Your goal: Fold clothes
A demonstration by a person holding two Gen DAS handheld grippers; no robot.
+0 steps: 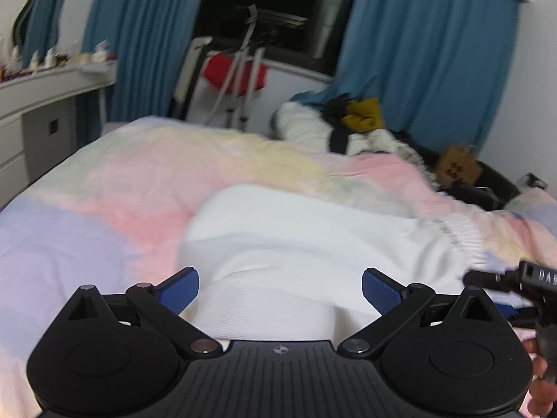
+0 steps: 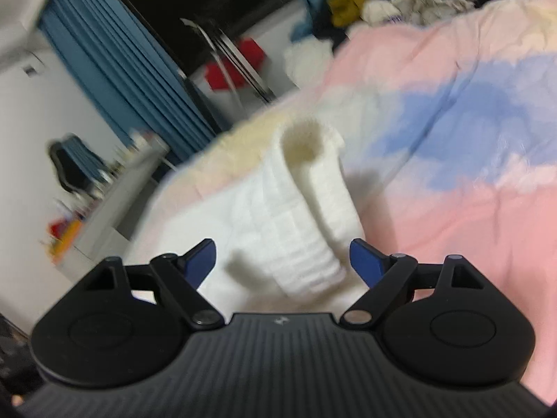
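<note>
White sweater (image 1: 296, 237) lies on the bed (image 1: 104, 191) ahead of both tools. Left tool (image 1: 280, 287) and right tool (image 2: 282, 261) stand spread, pinching nothing; its sleeve (image 2: 313, 188) lies ahead of the right one.

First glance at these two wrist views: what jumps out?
A white knit garment lies part-folded on the pastel pink, blue and yellow bedspread, right in front of both cameras. The left gripper and right gripper are open with nothing between their blue pads. Behind the bed, teal curtains frame a dark window.
</note>
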